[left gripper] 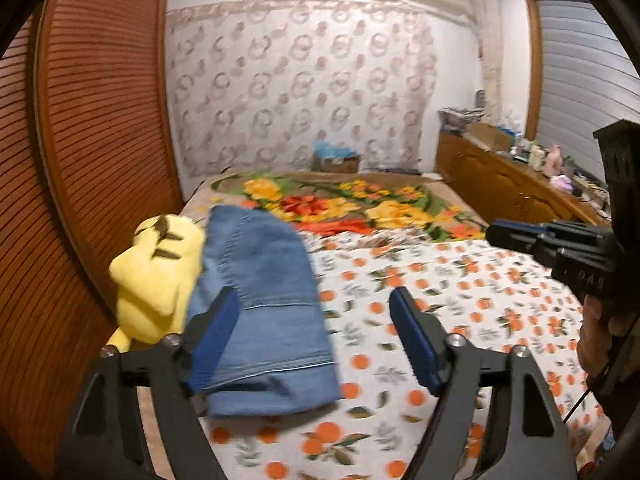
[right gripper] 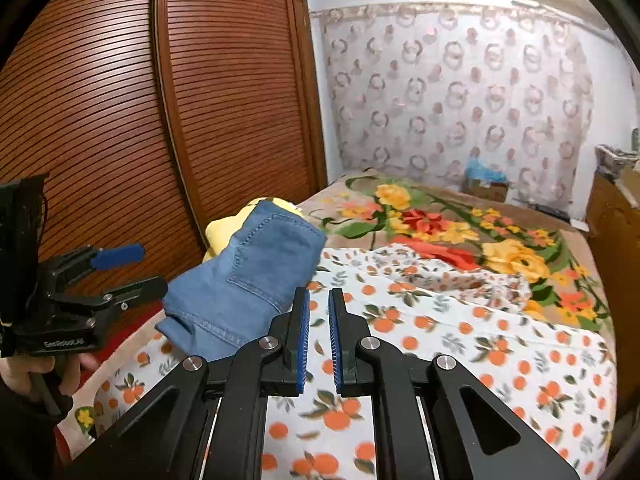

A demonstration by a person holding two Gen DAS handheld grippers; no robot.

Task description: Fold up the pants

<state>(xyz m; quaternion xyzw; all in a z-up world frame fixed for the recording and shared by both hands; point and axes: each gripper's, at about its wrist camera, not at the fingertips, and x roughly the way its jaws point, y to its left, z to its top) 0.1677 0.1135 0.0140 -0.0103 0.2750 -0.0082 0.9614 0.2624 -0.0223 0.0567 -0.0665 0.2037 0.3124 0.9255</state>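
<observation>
The folded blue denim pants [left gripper: 260,280] lie on the orange-print sheet [left gripper: 440,304] near the bed's left edge, leaning against a yellow plush toy [left gripper: 156,272]. My left gripper [left gripper: 316,296] is open above them. Its left finger overlaps the denim in the picture, and the pads do not press on it. In the right wrist view the pants [right gripper: 248,276] show a back pocket, with the left gripper [right gripper: 140,268] open just left of them, held by a hand. My right gripper [right gripper: 319,292] is shut with nothing in it, over the sheet to the right of the pants. It also appears as the right gripper [left gripper: 494,232] at the right edge of the left wrist view.
Louvred wooden wardrobe doors [right gripper: 120,120] run along the bed's left side. A floral blanket [left gripper: 360,204] covers the far half of the bed. A cluttered wooden dresser [left gripper: 500,176] stands on the right, and a cardboard box [left gripper: 336,162] sits by the patterned far wall.
</observation>
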